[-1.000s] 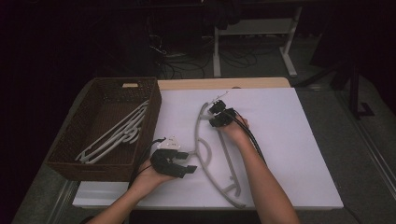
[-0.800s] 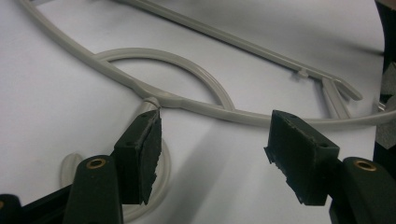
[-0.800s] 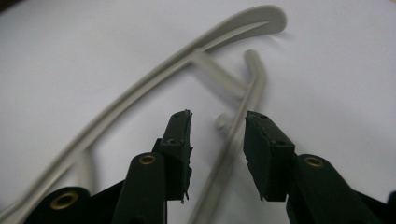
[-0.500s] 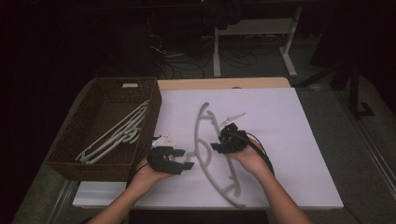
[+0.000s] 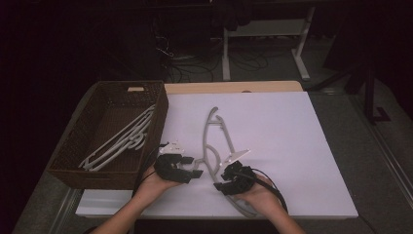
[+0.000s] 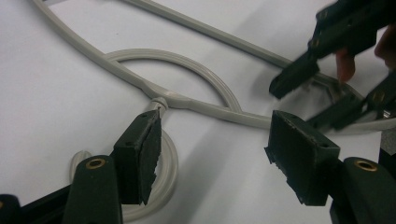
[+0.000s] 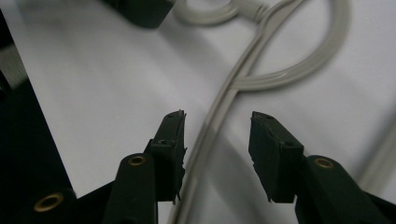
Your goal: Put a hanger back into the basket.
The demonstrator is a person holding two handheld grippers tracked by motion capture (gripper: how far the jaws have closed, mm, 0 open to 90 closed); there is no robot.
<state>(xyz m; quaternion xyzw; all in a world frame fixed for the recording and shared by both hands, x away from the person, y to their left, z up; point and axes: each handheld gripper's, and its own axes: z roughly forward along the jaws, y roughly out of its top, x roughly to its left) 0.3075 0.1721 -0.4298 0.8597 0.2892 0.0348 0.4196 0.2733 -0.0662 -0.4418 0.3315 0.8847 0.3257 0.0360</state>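
Looking down from the high view, I have my left gripper point(image 5: 187, 168) and my right gripper point(image 5: 226, 181) both low over the white sheet point(image 5: 292, 146) near its front edge, one on either side of the grey hanger point(image 5: 213, 141) that lies flat there. In the left gripper view my fingers point(image 6: 140, 156) are spread wide and hold nothing; the hanger's hook curls under and just beside the left finger, and the neck where hook meets frame sits just past that fingertip. The round loop of the frame lies beyond the gap between my fingers, and farther off to the right I see the other gripper point(image 6: 327, 79) with its jaws apart over the hanger's arm. In the right gripper view my fingers point(image 7: 170, 149) are also apart, and one grey rod of the hanger point(image 7: 219, 112) runs straight up through the gap between them, closer to the left finger; I cannot tell whether either pad touches it. Ahead of the fingertips the rod meets the loop and the hook. To the left of my left gripper stands a wicker basket point(image 5: 73, 156) with more pale hangers point(image 5: 122, 139) lying inside it.
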